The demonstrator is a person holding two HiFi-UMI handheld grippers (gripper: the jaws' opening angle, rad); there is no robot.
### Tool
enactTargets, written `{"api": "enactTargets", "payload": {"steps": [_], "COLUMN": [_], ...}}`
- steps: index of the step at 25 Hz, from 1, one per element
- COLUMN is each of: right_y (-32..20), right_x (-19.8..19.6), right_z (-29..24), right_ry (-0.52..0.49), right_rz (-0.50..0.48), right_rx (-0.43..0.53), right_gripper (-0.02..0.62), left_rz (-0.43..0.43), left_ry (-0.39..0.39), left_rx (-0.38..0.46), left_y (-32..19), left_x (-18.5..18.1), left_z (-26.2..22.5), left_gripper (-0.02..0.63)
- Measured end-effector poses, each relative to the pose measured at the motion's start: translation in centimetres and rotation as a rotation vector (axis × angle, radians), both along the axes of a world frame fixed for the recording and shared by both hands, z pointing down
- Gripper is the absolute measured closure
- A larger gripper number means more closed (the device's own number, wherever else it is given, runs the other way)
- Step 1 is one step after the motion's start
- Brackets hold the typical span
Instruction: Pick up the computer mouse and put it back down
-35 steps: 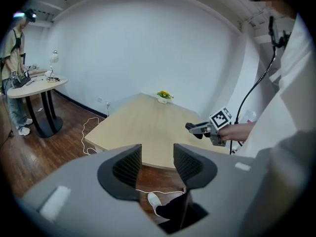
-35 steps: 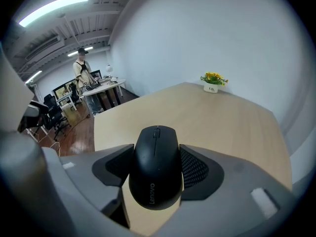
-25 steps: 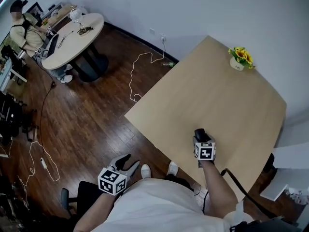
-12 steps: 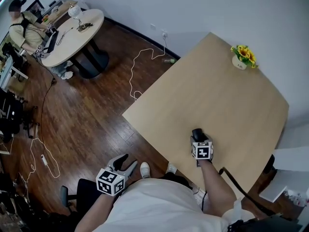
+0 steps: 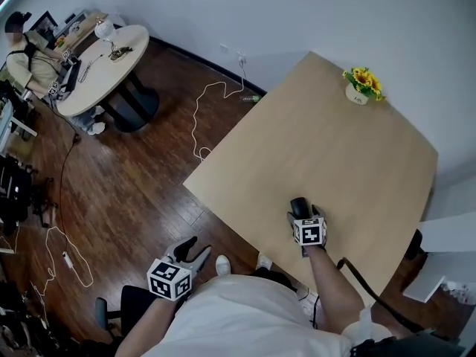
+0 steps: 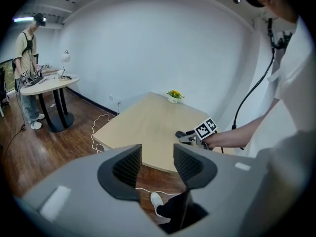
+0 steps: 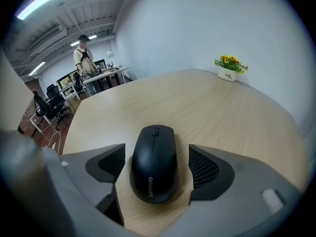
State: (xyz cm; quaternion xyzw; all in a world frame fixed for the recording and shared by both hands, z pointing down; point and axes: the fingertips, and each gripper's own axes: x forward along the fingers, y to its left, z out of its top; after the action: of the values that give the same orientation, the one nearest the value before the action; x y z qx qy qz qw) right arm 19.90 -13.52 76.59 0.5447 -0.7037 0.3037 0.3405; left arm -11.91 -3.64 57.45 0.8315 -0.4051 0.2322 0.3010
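Note:
A black computer mouse (image 7: 153, 162) lies flat on the light wooden table (image 5: 335, 147), close to its near edge. My right gripper (image 7: 157, 158) straddles it from behind. Its jaws are opening, with a gap showing between each pad and the mouse's sides. In the head view the mouse (image 5: 298, 205) peeks out just ahead of the right gripper (image 5: 301, 214). My left gripper (image 5: 192, 250) hangs off the table over the floor, open with nothing between its fingers (image 6: 127, 166). From the left gripper view, the right gripper (image 6: 186, 136) shows at the table's edge.
A small pot of yellow flowers (image 5: 358, 91) stands at the table's far corner. A white cable (image 5: 201, 117) trails over the wooden floor. Far left, a person (image 5: 26, 54) sits at a round table (image 5: 104, 58). A black office chair (image 5: 119, 303) is by my left side.
The head view has drifted slightly. The right gripper stays over the mouse at the same spot, its jaws looking a little wider apart. The left gripper has not moved.

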Motion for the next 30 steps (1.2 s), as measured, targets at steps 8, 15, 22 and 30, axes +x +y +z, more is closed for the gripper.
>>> {"api": "enactTargets", "payload": {"steps": [8, 15, 22, 30], "right_y": [3.7, 8.5, 14.4, 18.6], "right_x": [-1.8, -4.8, -5.6, -6.2], "right_z": [-6.4, -15.0, -22.1, -22.9], "right_ry": [-0.038, -0.090, -0.156, -0.142], "right_rz": [0.004, -0.024, 0.069, 0.145], "right_rx": [0.062, 0.131, 0.215, 0.213], "right_gripper": [0.187, 0.187, 0.176, 0.178], "left_rz": [0.067, 0.180, 0.293, 0.388], "left_ry": [0.040, 0.064, 0.084, 0.102], "left_rx": [0.013, 0.011, -0.002, -0.009], "left_y": [-0.2, -0.2, 0.5, 1.4], "left_x": [-0.1, 0.9, 1.9, 3.1], "left_z": [0.4, 1.2, 2.0, 2.2], "left_gripper": [0.420, 0.420, 0.420, 0.420]}}
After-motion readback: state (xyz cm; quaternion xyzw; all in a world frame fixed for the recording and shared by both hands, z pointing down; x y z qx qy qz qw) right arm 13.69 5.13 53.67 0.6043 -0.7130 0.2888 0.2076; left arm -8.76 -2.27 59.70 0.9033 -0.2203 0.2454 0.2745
